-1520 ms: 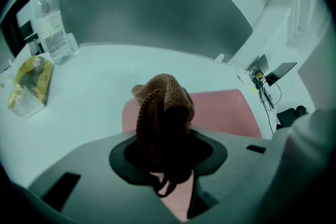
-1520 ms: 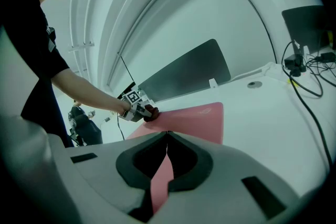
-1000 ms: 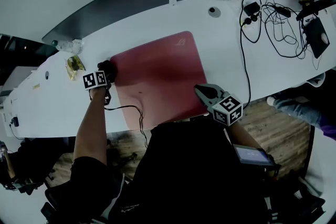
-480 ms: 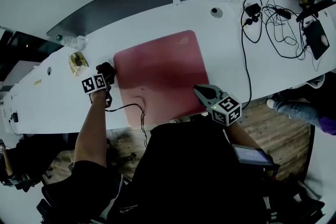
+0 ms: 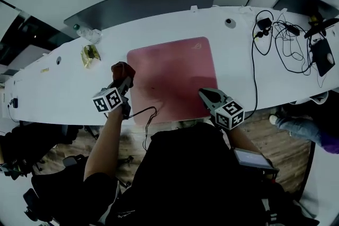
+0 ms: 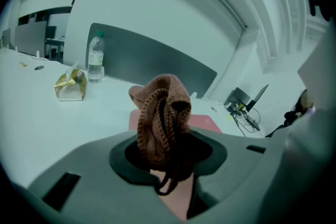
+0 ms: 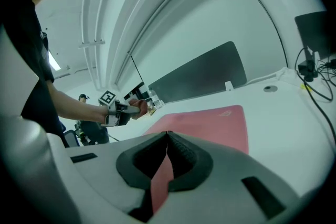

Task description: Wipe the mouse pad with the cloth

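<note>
Moved: the left gripper (image 5: 125, 80) has risen from the pad's left edge and taken the cloth up with it; the right gripper (image 5: 203, 93) stays at the pad's near right corner.
Left gripper: its jaws are clamped on the cloth (image 6: 159, 113), a brown knitted bundle that bulges up from between them, with a dark loop hanging below.
Cloth: held clear of the worktop (image 5: 238, 63), just above the pad's left edge.
Right gripper: jaws are closed tip to tip with nothing between them, low over the pad's near edge.
Pad (image 5: 172, 74): red, flat at the middle of the worktop, reaching almost to the near edge.
Lead (image 5: 146, 115): thin and black, trailing from the left gripper over the near edge.
Left end: a gold packet (image 6: 70, 85) and a bottle (image 6: 95, 57) stand close together by the far edge.
Right end: tangled cables (image 5: 280, 34).
</note>
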Available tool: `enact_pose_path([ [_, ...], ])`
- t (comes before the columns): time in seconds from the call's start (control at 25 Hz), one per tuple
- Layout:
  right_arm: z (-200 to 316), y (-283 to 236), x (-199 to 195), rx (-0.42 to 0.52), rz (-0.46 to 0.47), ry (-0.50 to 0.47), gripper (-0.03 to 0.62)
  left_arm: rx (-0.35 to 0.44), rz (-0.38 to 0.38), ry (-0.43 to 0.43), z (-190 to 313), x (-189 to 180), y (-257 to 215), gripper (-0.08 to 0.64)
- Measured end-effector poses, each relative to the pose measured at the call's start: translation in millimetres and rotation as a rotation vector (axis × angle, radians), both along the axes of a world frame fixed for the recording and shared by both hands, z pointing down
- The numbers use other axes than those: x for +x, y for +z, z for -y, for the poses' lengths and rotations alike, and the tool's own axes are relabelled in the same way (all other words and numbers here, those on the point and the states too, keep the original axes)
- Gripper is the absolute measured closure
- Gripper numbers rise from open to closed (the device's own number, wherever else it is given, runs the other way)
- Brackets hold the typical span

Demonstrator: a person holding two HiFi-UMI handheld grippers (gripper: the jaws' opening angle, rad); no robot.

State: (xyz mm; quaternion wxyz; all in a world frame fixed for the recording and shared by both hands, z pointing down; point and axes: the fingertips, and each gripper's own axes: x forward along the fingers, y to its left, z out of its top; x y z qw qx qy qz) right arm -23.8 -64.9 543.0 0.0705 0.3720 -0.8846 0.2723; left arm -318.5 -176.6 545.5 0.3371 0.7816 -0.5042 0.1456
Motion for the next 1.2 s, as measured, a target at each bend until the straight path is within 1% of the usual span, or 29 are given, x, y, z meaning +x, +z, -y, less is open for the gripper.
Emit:
enact_pose_path([
  [0.28,4.2,-16.7,-17.6,0.068,0.001,-0.02,0.566,0.118,-0.087,0.071,-68.3,33.1,-36.2,0.417],
  [0.56,-6.5,-34.1,-40.5,0.117,-0.003,-0.035,0.566,0.191,-0.091,0.138,-113.3,37.0,-48.2,0.417],
  [0.64,-12.9,-34.7,-45.3,0.122,-0.008,-0.037,0.566,0.19,-0.099,0.15,-123.3,37.4,-43.2,0.417],
  [0.84,-28.5,-35.0,-53.7,0.115,-0.009,-0.02,0.566,0.154,-0.118,0.156,-147.0,36.7,-23.5,0.417],
  [1.0,-39.4,-34.1,-57.3,0.112,-0.013,-0.006,0.566,0.128,-0.119,0.185,-162.0,41.0,-10.6,0.417],
  [1.2,-50.8,-31.4,-59.2,0.113,-0.013,0.018,0.566,0.126,-0.125,0.222,-170.5,46.9,-4.4,0.417],
])
